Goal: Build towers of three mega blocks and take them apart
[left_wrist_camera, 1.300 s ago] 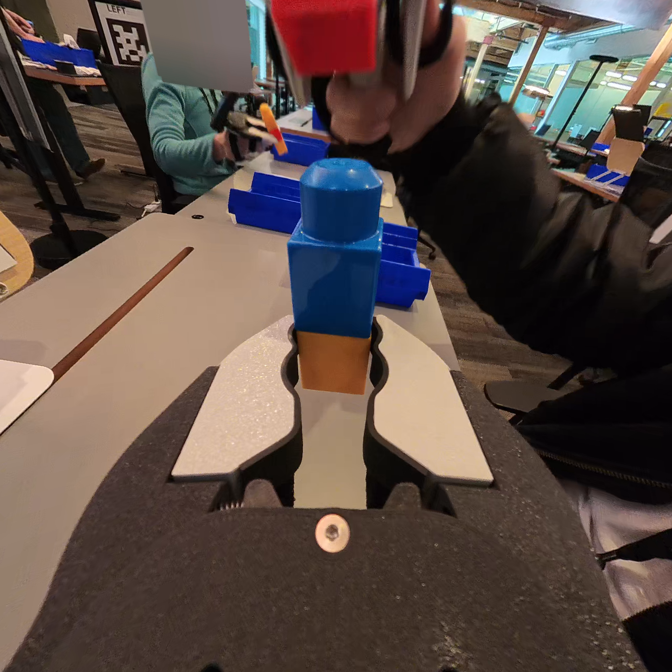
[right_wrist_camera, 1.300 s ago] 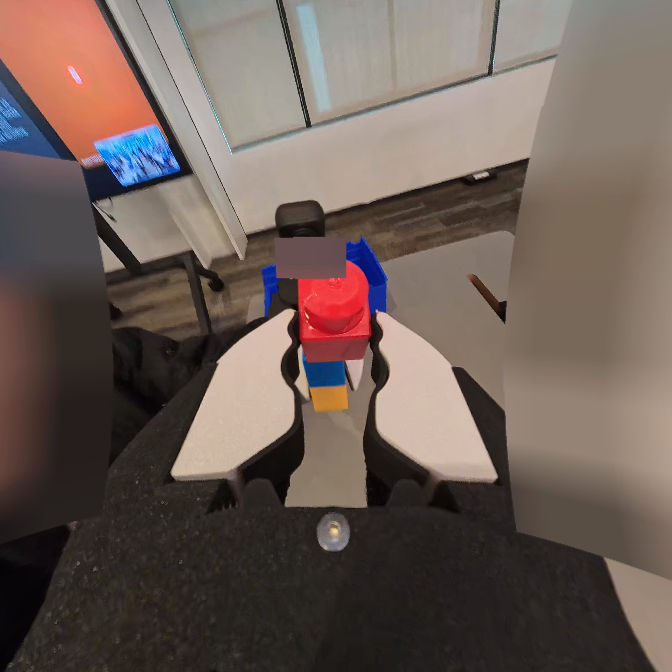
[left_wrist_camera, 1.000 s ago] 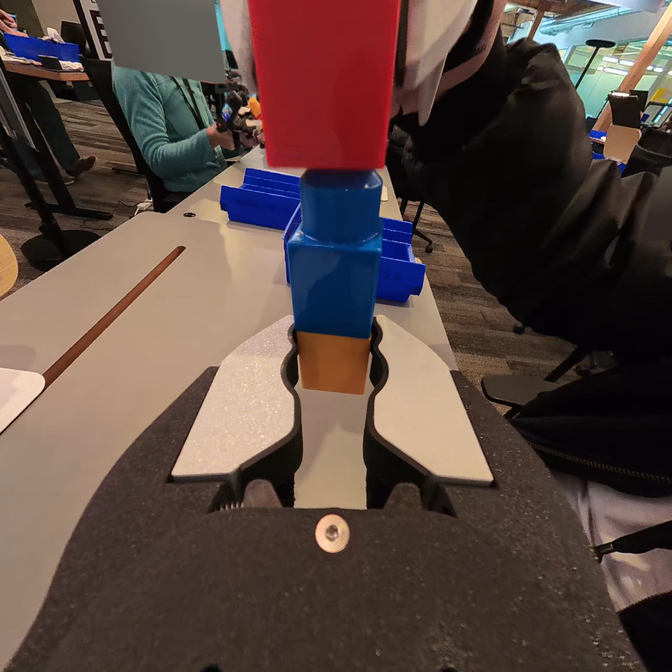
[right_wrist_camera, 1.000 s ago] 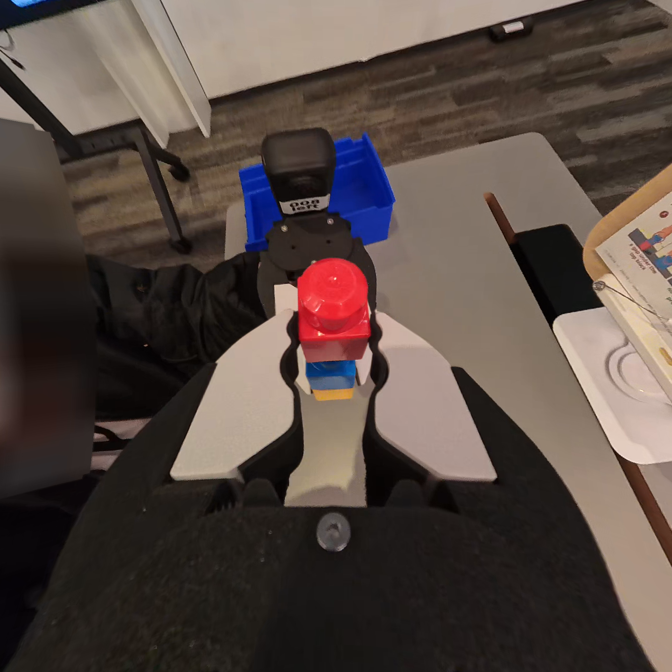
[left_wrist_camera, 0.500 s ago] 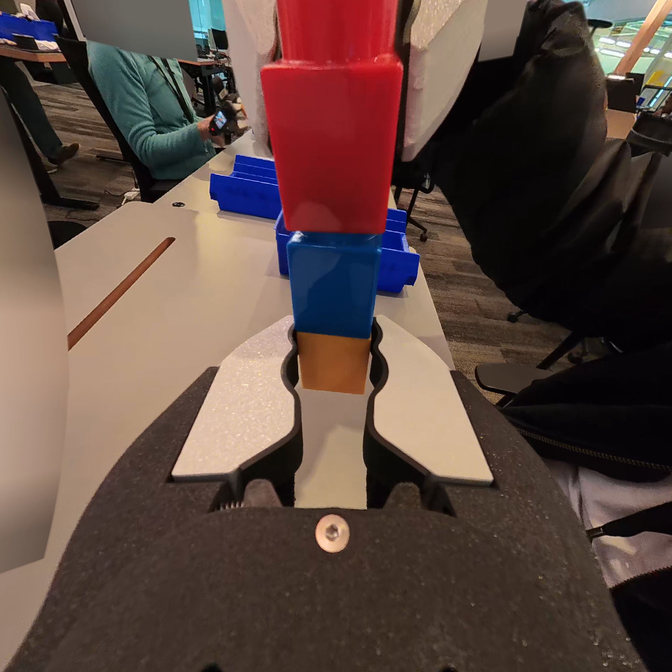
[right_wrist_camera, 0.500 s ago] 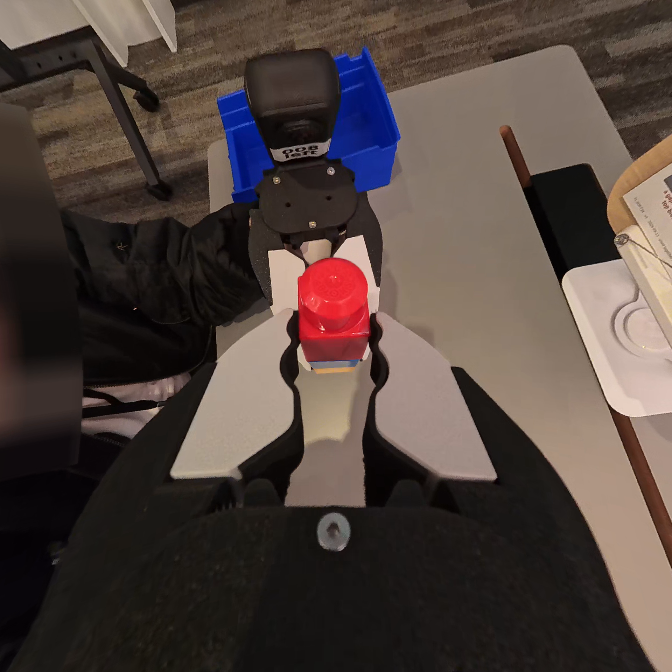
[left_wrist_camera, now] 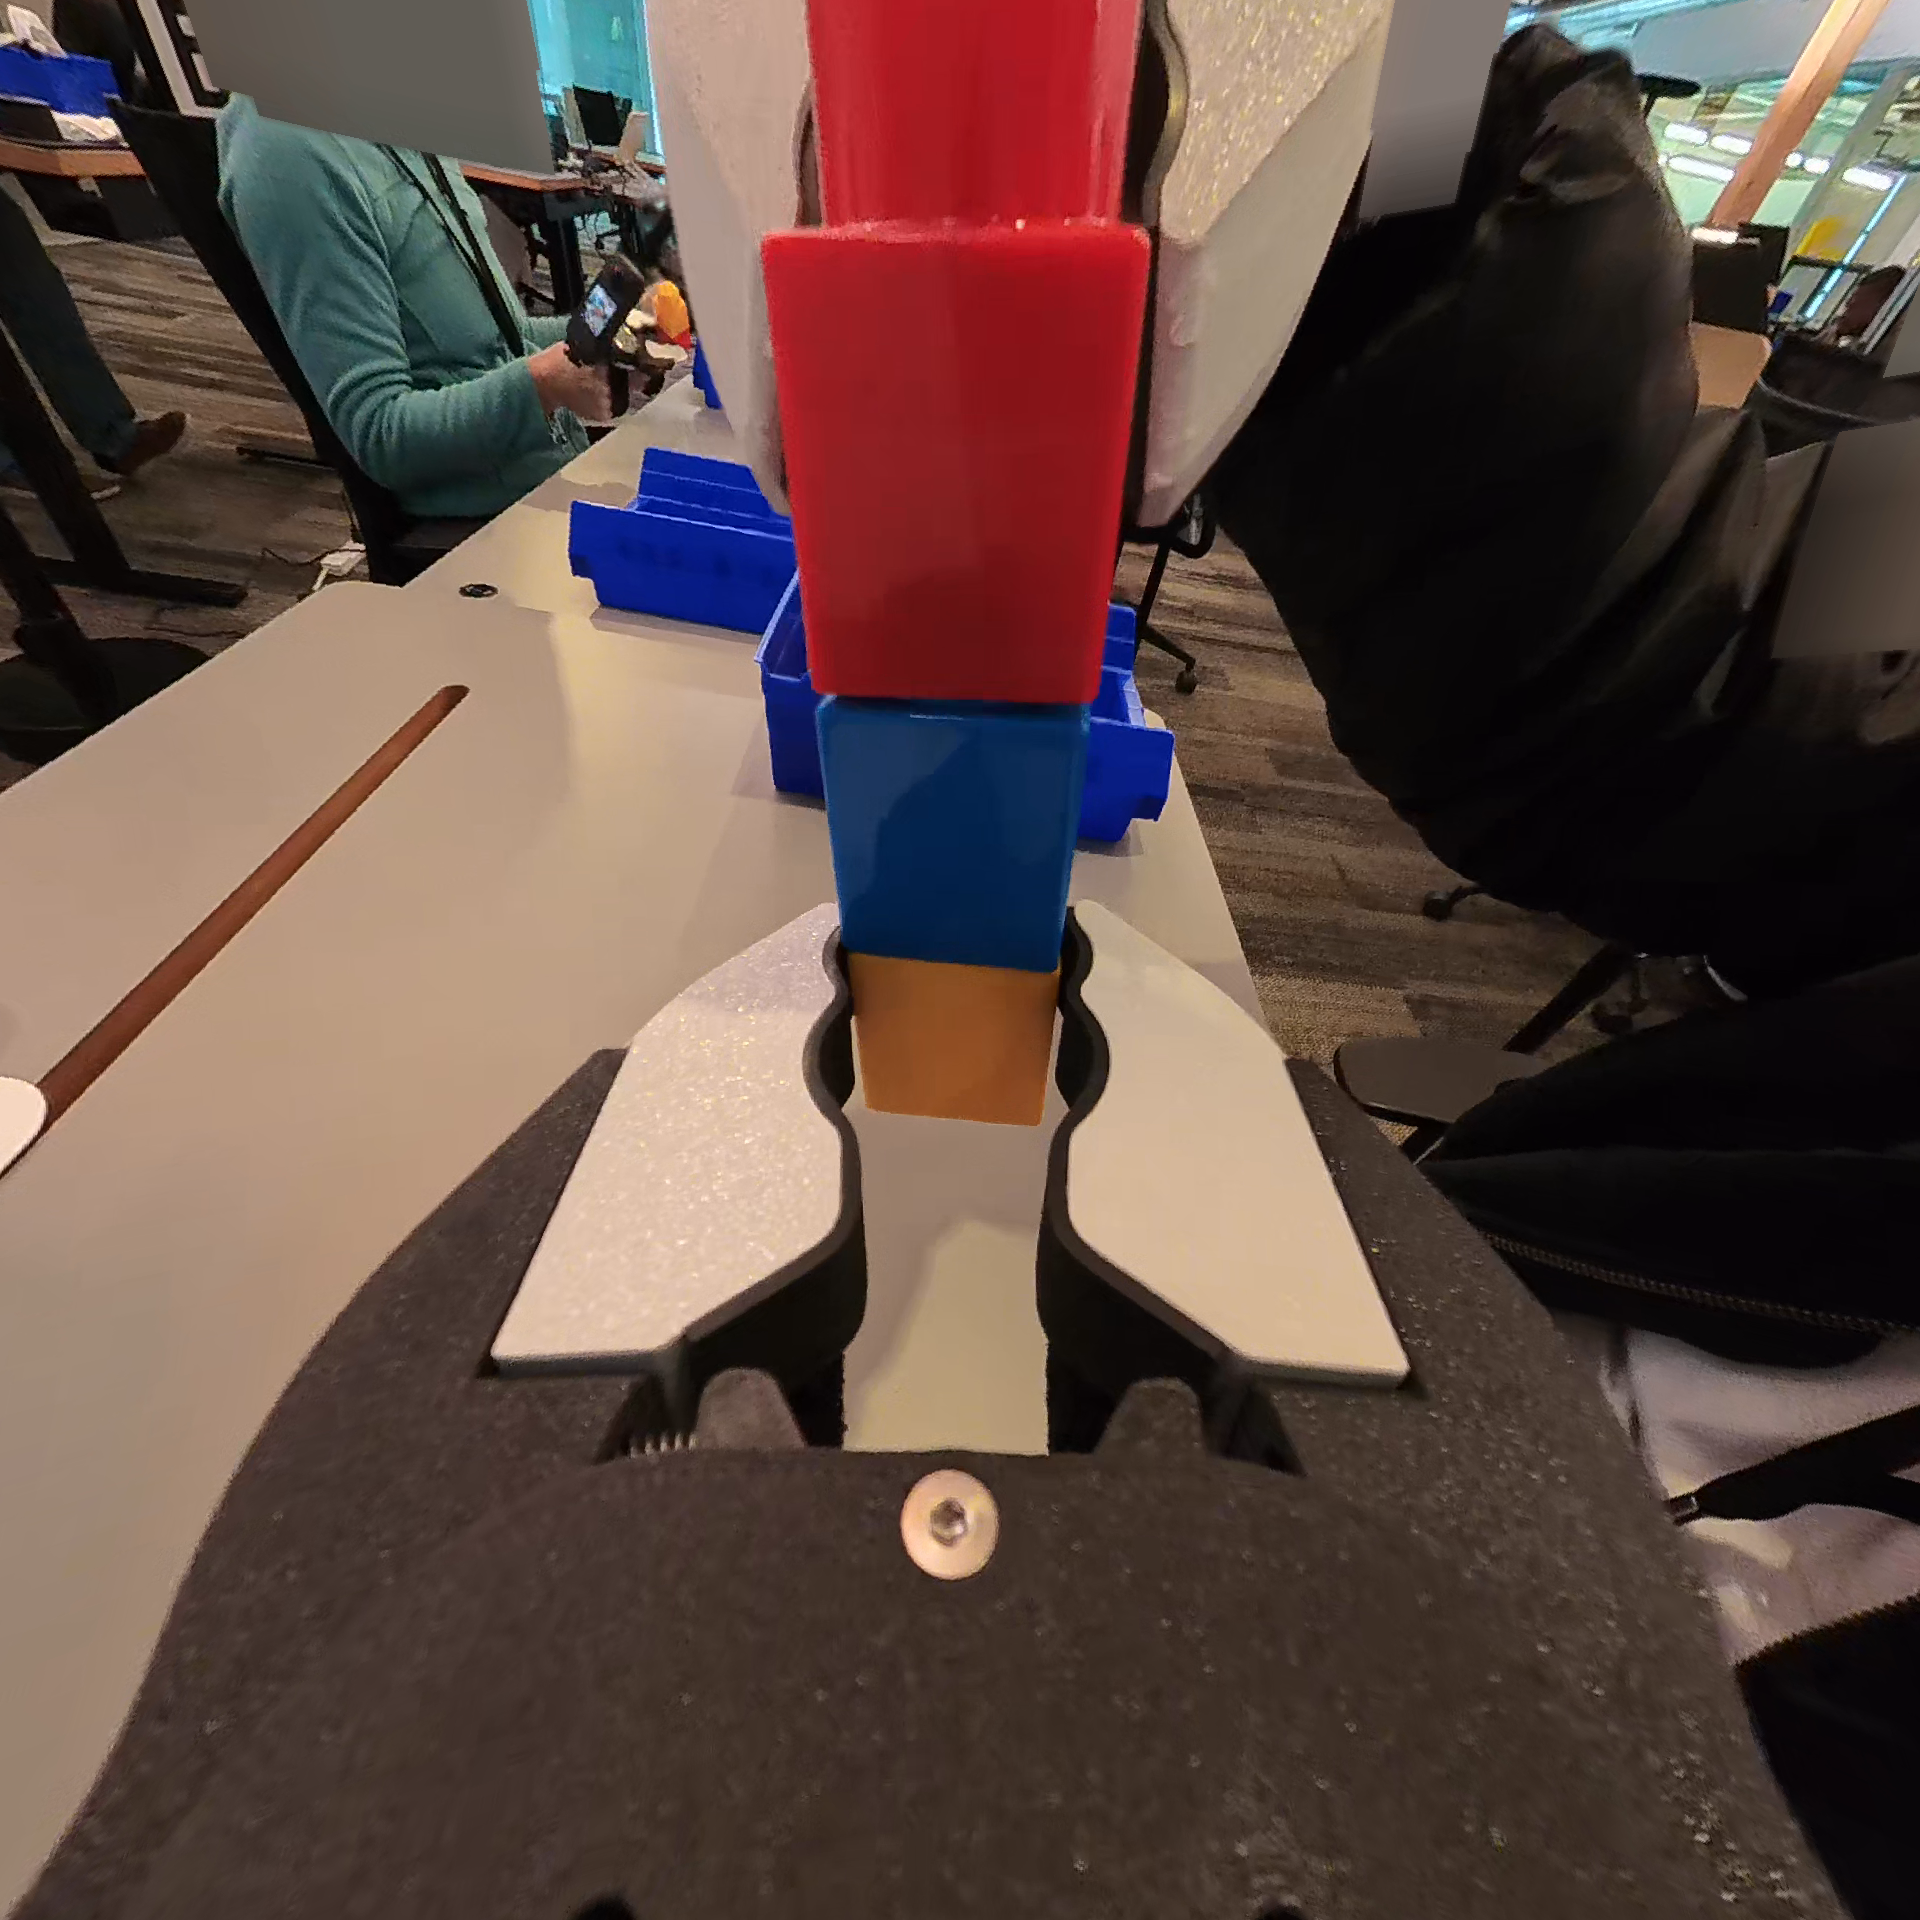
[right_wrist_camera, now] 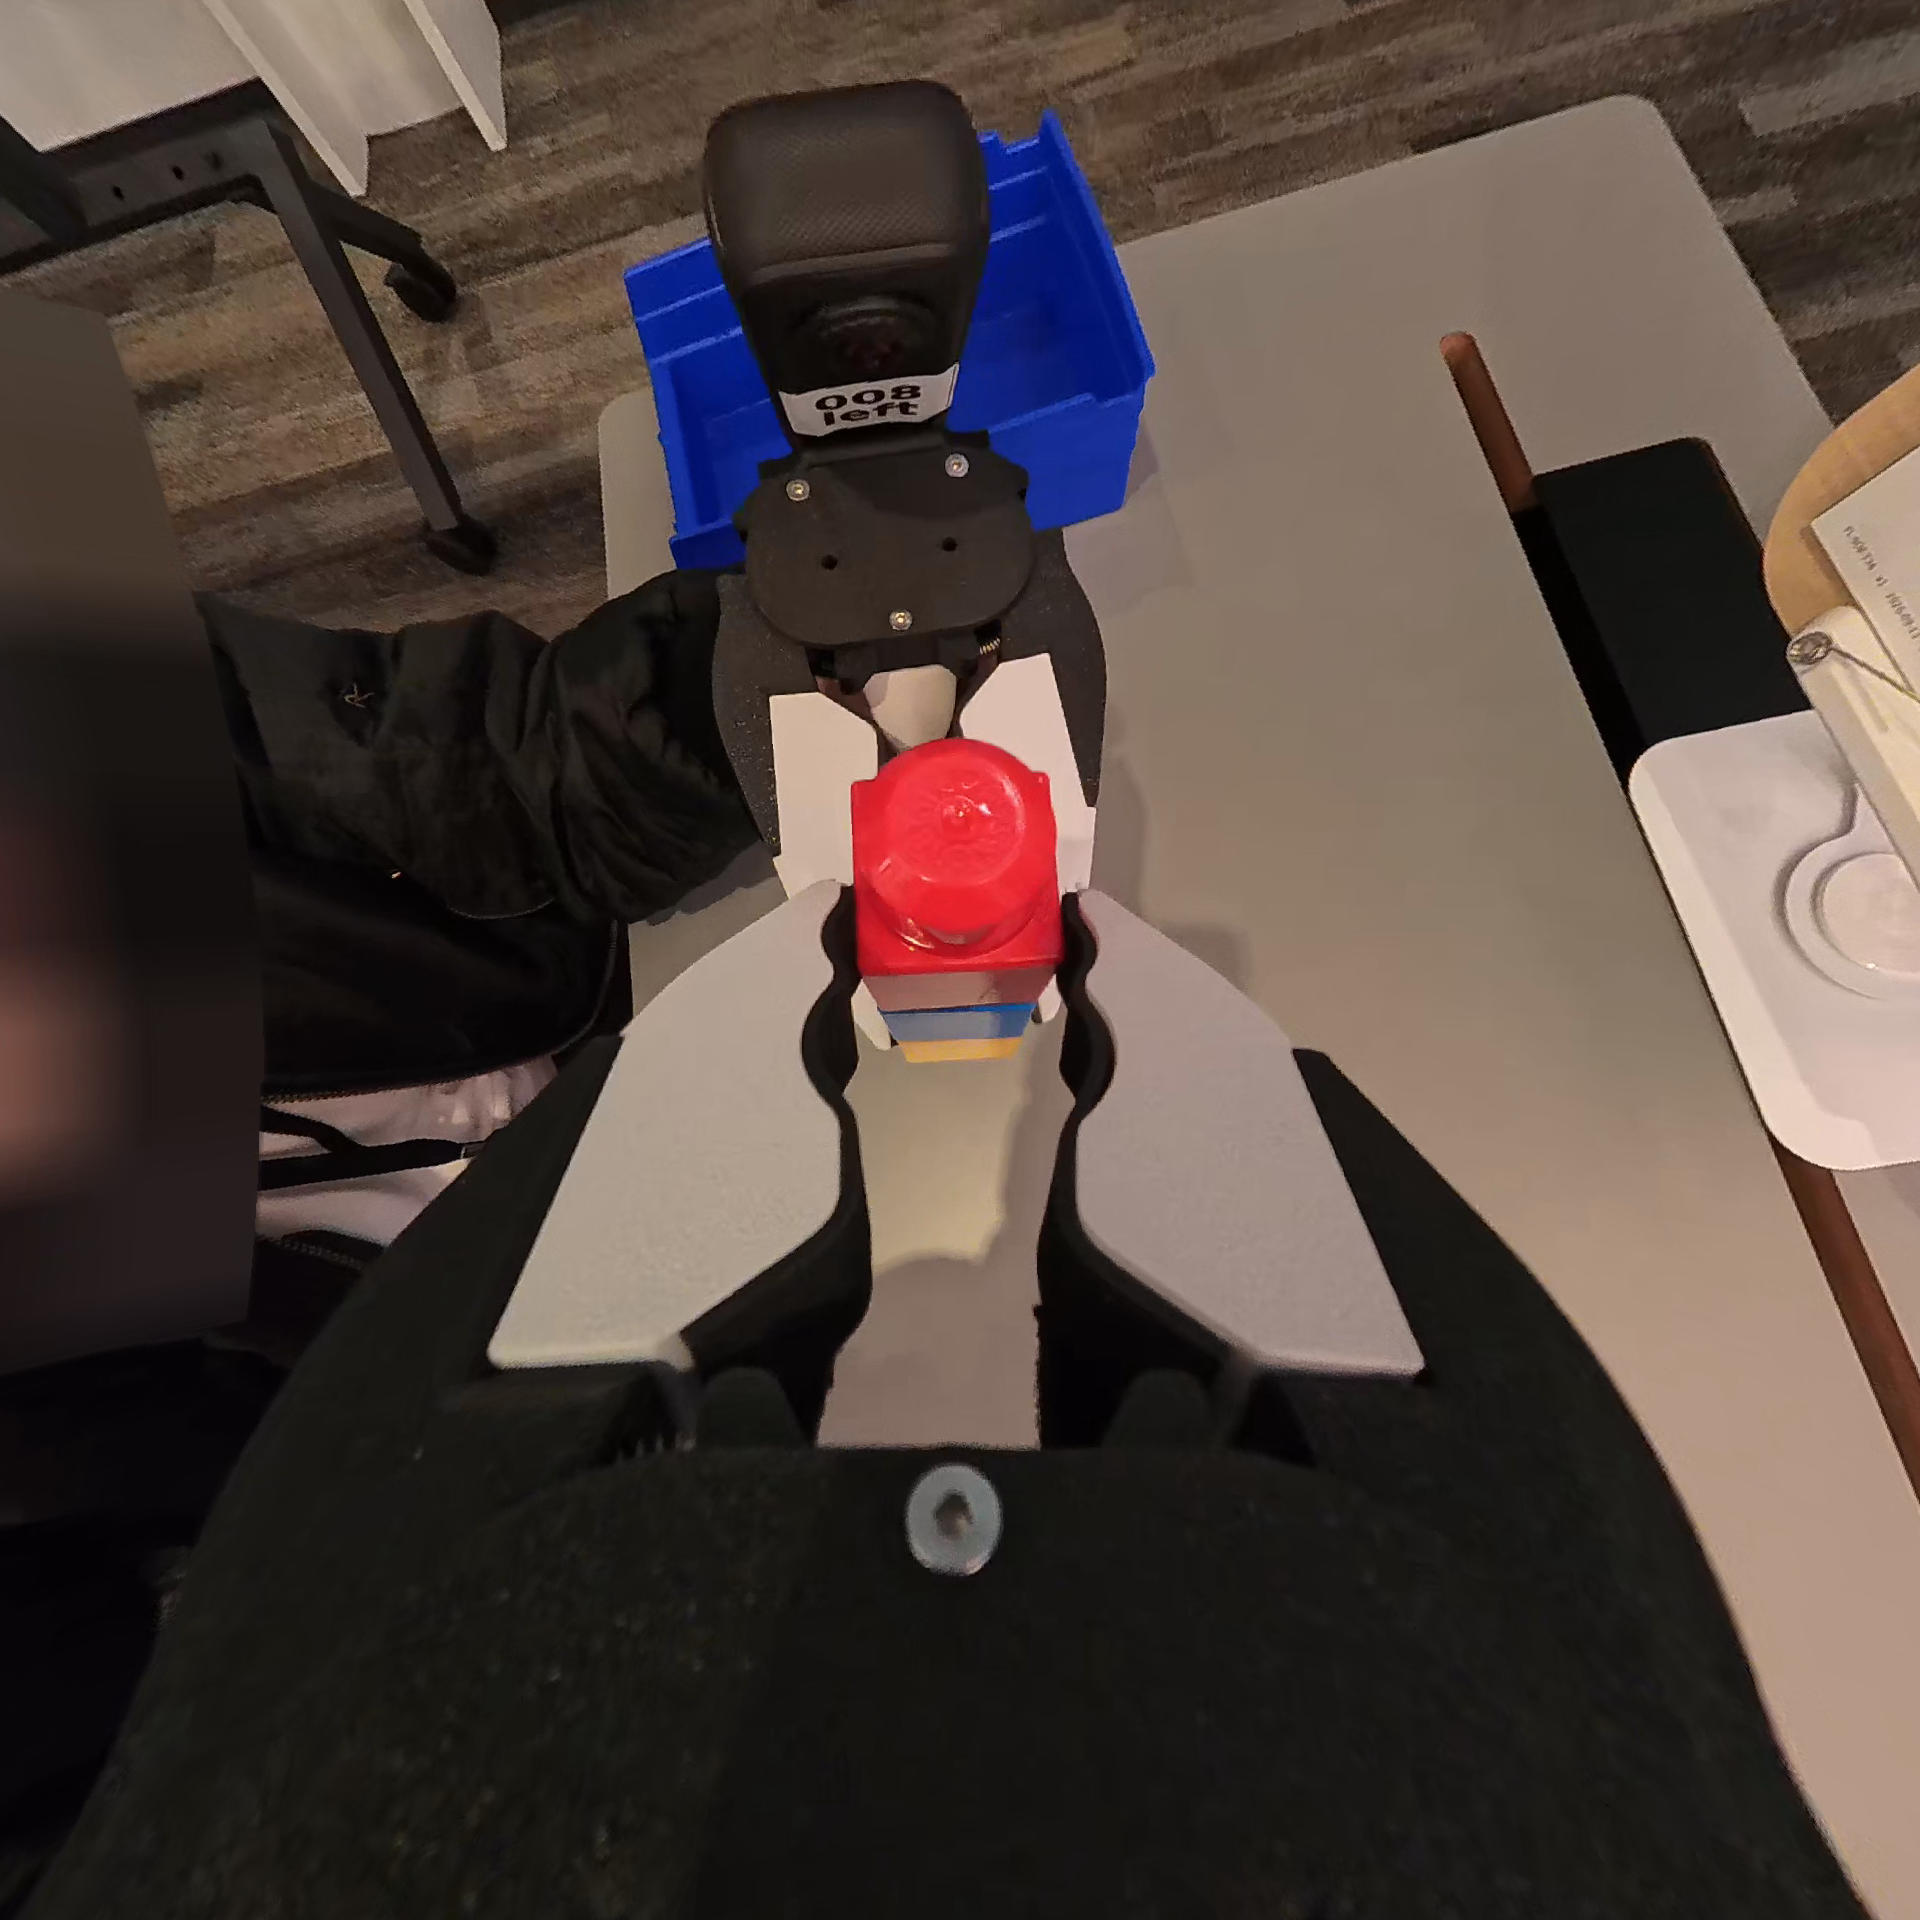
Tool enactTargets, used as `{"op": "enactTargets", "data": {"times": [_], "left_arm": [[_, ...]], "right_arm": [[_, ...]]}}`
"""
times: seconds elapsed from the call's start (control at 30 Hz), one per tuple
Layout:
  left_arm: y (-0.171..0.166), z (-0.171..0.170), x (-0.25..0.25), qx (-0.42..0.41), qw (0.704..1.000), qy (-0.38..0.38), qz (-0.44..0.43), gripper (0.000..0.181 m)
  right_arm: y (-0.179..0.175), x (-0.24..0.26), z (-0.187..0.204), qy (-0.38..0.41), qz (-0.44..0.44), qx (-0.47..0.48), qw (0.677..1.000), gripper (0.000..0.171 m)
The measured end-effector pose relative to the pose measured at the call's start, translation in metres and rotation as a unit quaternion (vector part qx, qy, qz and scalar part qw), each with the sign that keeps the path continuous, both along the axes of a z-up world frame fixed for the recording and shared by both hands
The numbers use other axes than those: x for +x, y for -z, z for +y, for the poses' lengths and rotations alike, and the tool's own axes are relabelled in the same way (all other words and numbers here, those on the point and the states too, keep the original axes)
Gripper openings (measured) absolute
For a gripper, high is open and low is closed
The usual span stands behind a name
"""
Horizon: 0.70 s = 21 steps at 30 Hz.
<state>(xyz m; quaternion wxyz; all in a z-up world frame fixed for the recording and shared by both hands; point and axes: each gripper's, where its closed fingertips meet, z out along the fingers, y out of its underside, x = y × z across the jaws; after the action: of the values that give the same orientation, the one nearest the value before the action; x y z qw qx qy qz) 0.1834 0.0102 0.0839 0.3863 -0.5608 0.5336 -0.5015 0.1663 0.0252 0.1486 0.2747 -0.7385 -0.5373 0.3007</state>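
A tower of three blocks stands on the grey table (left_wrist_camera: 436, 935). The orange block (left_wrist_camera: 951, 1049) is at the bottom, the blue block (left_wrist_camera: 951, 831) sits on it, and the red block (left_wrist_camera: 951, 457) sits on the blue one. My left gripper (left_wrist_camera: 951, 1023) is shut on the orange block at table level. My right gripper (right_wrist_camera: 956, 956) comes from above and is shut on the red block (right_wrist_camera: 951, 873). In the right wrist view slivers of the blue block (right_wrist_camera: 951, 1023) and the orange block (right_wrist_camera: 956, 1051) show under the red one. The left gripper (right_wrist_camera: 883, 582) shows beyond the tower.
Blue bins (left_wrist_camera: 675, 551) stand at the table's far end, one just behind the tower (right_wrist_camera: 1070, 343). A long slot (left_wrist_camera: 249, 894) runs along the table. A white tray (right_wrist_camera: 1787, 935) lies to the side. A seated person in teal (left_wrist_camera: 395, 312) and black chairs (left_wrist_camera: 1507, 520) stand around.
My right gripper came down with the red block and pressed it onto the blue block's stud. The left gripper kept its hold on the orange block.
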Motion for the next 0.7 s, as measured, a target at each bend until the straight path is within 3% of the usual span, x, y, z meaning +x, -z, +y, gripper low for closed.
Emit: {"op": "enactTargets", "data": {"times": [0.7], "left_arm": [[0.021, -0.009, 0.017, 0.001, 0.999, 0.034, 0.038, 0.035]], "right_arm": [[0.025, 0.021, -0.009, -0.002, -0.110, -0.015, 0.994, 0.036]]}}
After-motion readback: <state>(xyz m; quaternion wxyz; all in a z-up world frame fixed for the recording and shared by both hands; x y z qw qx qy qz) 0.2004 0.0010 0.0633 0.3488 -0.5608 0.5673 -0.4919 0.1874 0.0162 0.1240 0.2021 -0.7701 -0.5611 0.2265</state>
